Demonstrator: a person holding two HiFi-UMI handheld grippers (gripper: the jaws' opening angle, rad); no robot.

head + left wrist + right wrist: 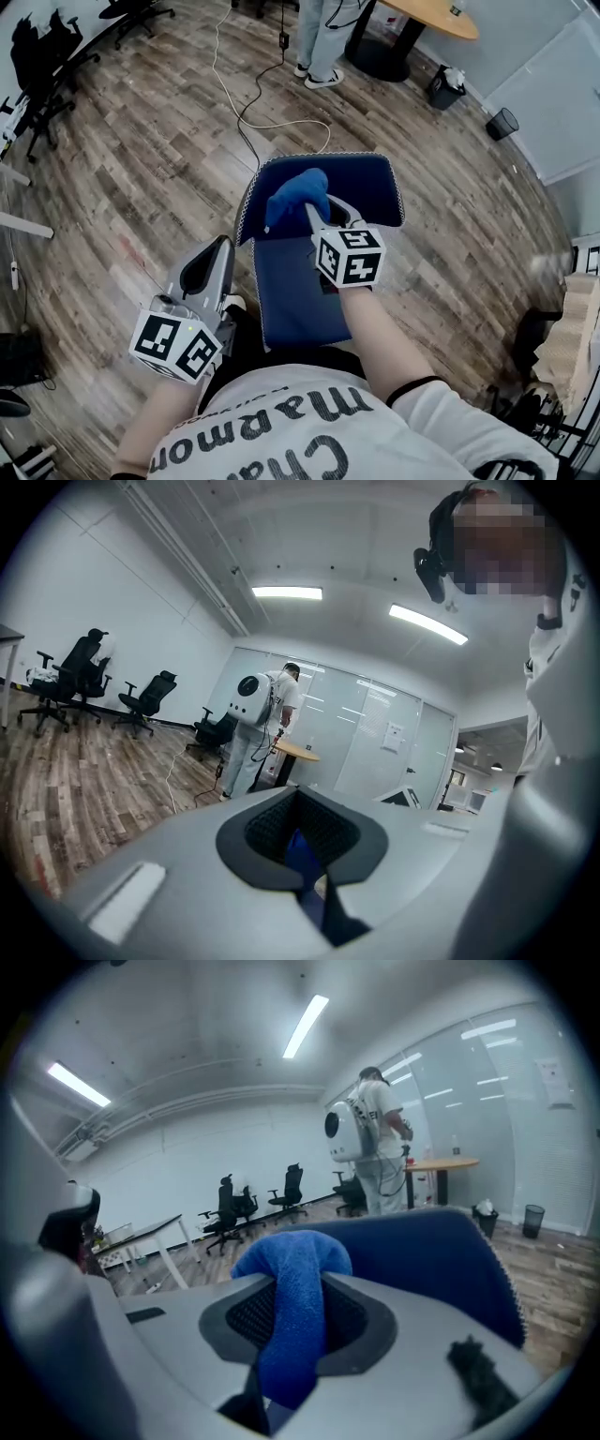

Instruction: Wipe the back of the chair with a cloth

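Closest in, the holder's white printed shirt [309, 427] fills the bottom of the head view; just ahead on the left, the left gripper [221, 246] hangs out over the wood floor [131, 169], beside the blue chair [370, 187] and not touching it; its jaws are drawn in to a thin slit with nothing clamped, only a sliver of blue showing through; on the right, the right gripper [319, 210] is clamped on the blue cloth [295, 195], a fold pinched between the pads and the bulk bunched up beyond the tips; that bundle sits against the chair's blue padding, towards the left side of the wider panel with the white-dotted edge; whether it presses firmly I cannot tell; beyond the chair a white cable [246, 89] snakes across the floor; further off a person [319, 42] stands by a round wooden table [436, 17], two dark bins [446, 87] to its right; black office chairs [42, 52] line the far left.
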